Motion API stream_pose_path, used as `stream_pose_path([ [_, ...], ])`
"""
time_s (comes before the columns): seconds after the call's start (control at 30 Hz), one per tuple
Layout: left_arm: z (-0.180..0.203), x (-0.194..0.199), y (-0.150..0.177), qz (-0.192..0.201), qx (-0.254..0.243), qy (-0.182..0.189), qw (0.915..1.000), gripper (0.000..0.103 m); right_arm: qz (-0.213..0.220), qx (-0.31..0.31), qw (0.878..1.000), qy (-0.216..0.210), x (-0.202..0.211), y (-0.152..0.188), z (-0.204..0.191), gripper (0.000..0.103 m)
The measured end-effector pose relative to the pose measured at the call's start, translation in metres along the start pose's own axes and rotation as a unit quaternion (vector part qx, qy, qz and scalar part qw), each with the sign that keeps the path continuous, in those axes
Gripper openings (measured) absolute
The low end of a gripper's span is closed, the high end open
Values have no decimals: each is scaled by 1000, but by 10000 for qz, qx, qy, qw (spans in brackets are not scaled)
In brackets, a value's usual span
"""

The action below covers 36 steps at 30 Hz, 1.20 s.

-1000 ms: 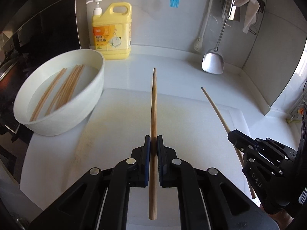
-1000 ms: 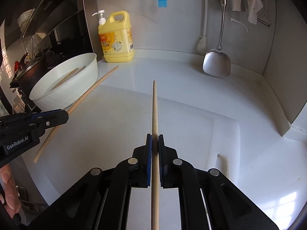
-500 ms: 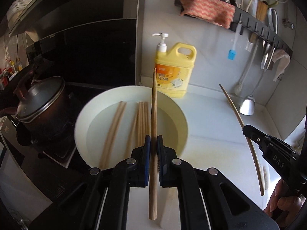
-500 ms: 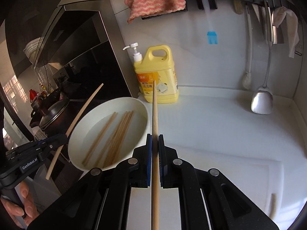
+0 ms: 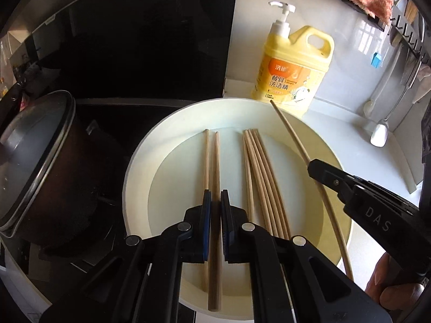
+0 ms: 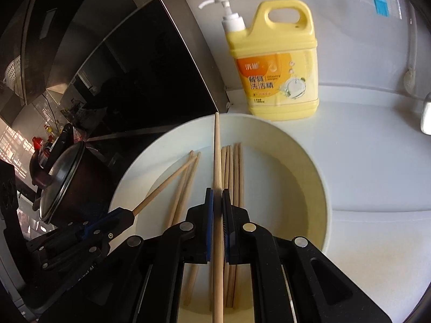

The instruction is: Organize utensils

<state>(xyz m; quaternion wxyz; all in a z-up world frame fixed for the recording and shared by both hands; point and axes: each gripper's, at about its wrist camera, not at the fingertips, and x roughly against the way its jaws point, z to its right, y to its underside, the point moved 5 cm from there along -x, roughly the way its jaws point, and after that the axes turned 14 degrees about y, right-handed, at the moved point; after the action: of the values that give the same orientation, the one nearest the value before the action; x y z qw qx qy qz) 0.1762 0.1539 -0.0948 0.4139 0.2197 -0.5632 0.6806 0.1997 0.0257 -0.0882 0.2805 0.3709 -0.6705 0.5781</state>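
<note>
Each hand-held gripper, left (image 5: 214, 204) and right (image 6: 217, 202), pinches one wooden chopstick (image 5: 214, 167) mid-shaft above the white bowl (image 5: 140, 156) of chopsticks. They look light, stiff and smooth, so best gripped near the middle.

Left gripper (image 5: 215, 202): black two-finger tool with blue pads, fingers pointing forward and downward, jaws drawn in with a narrow gap between them, a thin wooden chopstick (image 5: 215, 167) lying along that gap.
Left gripper, seen from the right wrist view (image 6: 126, 214): low at the left, tips angled up to the right, the stick jutting from them.
Right gripper (image 6: 218, 202): black with blue pads, jaws clamped on a second pale wooden chopstick (image 6: 217, 150) running straight ahead.
Right hand (image 5: 390, 288): fingers partly visible under the black gripper body, at the lower right edge.
</note>
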Motion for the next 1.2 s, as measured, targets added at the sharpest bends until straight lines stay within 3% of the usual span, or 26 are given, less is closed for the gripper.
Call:
stream_pose_path([
  [0.4, -21, -32, 6, -526, 431, 42, 9977, 10, -821, 48, 9965, 159, -50, 11, -8, 8],
  [0.47, -23, -28, 6, -504, 506, 24, 9974, 29, -784, 48, 9965, 291, -46, 8, -3, 30],
  [0.53, -26, -19, 4, -395, 564, -129, 9975, 74, -636, 34, 9973, 378, -35, 4, 4, 36],
  [0.7, -32, 0, 1, -276, 707, -317, 9966, 88, -478, 107, 9979, 422, -9, 1, 15, 50],
  [0.8, -35, 5, 1, -276, 812, -357, 9957, 93, -437, 195, 9979, 441, 3, 4, 18, 55],
  [1.2, -13, 30, 3, -313, 672, -447, 9962, 97, -699, 43, 9959, 576, 36, 23, 38, 63],
])
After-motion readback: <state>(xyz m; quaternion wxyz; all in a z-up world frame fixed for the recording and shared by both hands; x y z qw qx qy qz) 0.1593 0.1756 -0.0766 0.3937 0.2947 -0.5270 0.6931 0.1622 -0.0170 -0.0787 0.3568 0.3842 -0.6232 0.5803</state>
